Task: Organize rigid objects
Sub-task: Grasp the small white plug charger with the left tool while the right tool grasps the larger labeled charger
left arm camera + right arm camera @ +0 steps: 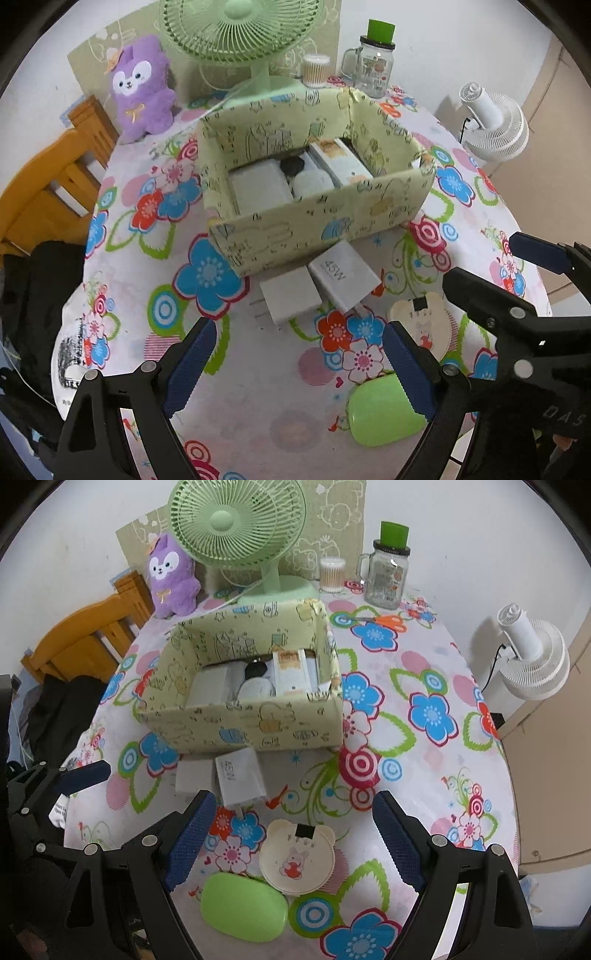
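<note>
A pale yellow patterned box [325, 225] [207, 716] stands mid-table and holds white boxes and a round black-and-white item. Two white chargers [288, 297] [240, 775] lie just in front of it. My left gripper [299, 326] hangs open over the tablecloth just short of the chargers, with nothing between its pads. My right gripper [293, 797] is open too. A cream bear-shaped compact [297, 860] [424, 325] lies between its fingers, untouched. A green oval case [243, 908] [384, 413] lies beside the compact.
At the back stand a green desk fan [236, 528], a purple plush [171, 576], a cotton swab jar [331, 574] and a glass mug jar [388, 576]. Orange scissors [388, 622] lie near them. A wooden chair [48, 192] is left, a white fan [532, 657] right.
</note>
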